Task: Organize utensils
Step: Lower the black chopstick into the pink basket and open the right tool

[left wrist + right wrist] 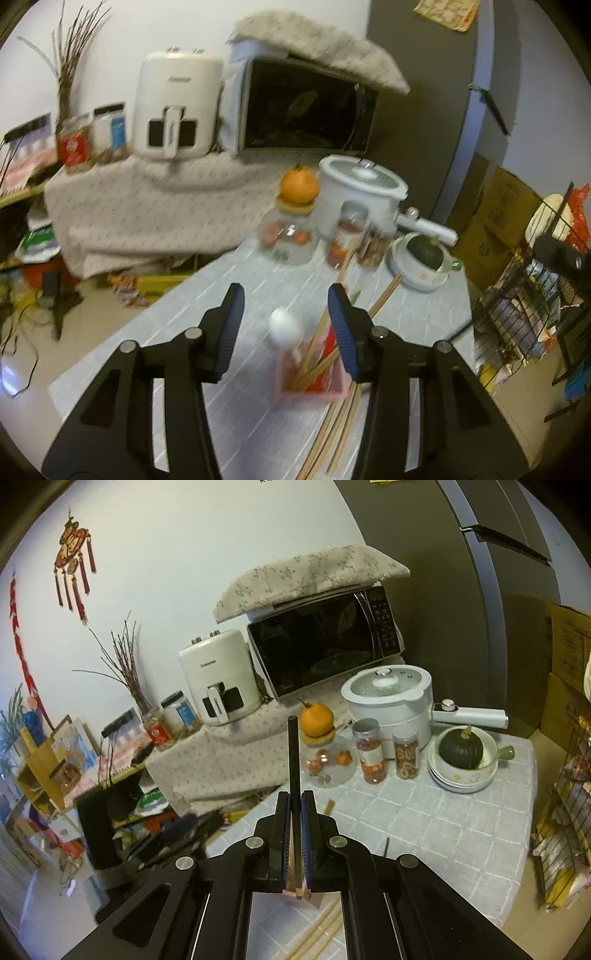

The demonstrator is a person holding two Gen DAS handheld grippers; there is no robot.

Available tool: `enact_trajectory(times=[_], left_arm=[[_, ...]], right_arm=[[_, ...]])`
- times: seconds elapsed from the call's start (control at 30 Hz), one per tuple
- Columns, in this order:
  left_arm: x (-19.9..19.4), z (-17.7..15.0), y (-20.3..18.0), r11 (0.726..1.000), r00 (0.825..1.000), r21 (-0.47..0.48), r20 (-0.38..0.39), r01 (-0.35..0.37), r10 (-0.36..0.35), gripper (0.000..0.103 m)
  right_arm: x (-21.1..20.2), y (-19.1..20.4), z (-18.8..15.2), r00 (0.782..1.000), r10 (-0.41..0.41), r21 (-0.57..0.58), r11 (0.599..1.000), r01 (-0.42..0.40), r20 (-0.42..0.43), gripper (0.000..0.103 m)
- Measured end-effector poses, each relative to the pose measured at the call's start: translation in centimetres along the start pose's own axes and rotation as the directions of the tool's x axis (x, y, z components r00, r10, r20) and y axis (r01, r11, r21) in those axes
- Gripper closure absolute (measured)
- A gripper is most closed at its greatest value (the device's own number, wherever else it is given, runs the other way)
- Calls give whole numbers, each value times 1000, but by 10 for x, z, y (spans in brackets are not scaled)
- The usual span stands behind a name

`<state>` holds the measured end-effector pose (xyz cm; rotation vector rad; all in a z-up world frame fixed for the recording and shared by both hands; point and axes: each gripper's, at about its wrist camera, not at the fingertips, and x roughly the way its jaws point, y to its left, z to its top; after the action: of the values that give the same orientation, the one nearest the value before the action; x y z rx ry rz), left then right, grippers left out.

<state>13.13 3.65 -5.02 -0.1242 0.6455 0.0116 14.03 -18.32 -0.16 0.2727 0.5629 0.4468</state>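
Left gripper (286, 314) spread, empty, above pink holder (310, 384) with white spoon (284, 325) and chopsticks. Right gripper (295, 808) pinching black chopstick (293, 757). Loose chopsticks (332, 435) beside holder on table (221, 295). Risk: clipping spoon, tipping holder.

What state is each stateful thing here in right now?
Left tool: open, nothing between the pads.
Right tool: shut on a black chopstick.
Pink holder: upright, holding chopsticks and a white spoon.
Microwave: door closed.
Electric pot: lid on.
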Motion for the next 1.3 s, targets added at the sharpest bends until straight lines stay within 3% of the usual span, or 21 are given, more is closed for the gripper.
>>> enact_trajectory(times=[0.1,0.27,0.47,0.9,0.97,1.1,1.3], left_arm=[[-1,-6,10,1000,997,-7,-70,-28,28,45],[3,-21,29,999,985,-29,-172,-29,24,45],[11,-33,46,998,969,-29,-243,-54,45,44],[13,-35,49,999,960,-32,-280,-40,29,38],[13,-35,47,999,959,-28,-281,-37,27,34],[10,-34,41,999,963,-20,-267,-33,26,28],[6,-34,33,1000,965,-6,-262,-27,24,23]], right_arm=[[8,8,1,1000,12,-7,1000,-12,11,97],[35,21,-4,1000,25,-23,999,-25,-6,97],[72,29,-16,999,16,-24,1000,-17,-48,97],[115,30,-38,988,1,-7,1000,-2,-157,95],[110,32,-37,988,-3,-23,1000,-1,-152,88],[96,30,-33,992,-9,-35,999,5,-123,58],[73,11,-25,993,-33,-13,999,31,-113,43]])
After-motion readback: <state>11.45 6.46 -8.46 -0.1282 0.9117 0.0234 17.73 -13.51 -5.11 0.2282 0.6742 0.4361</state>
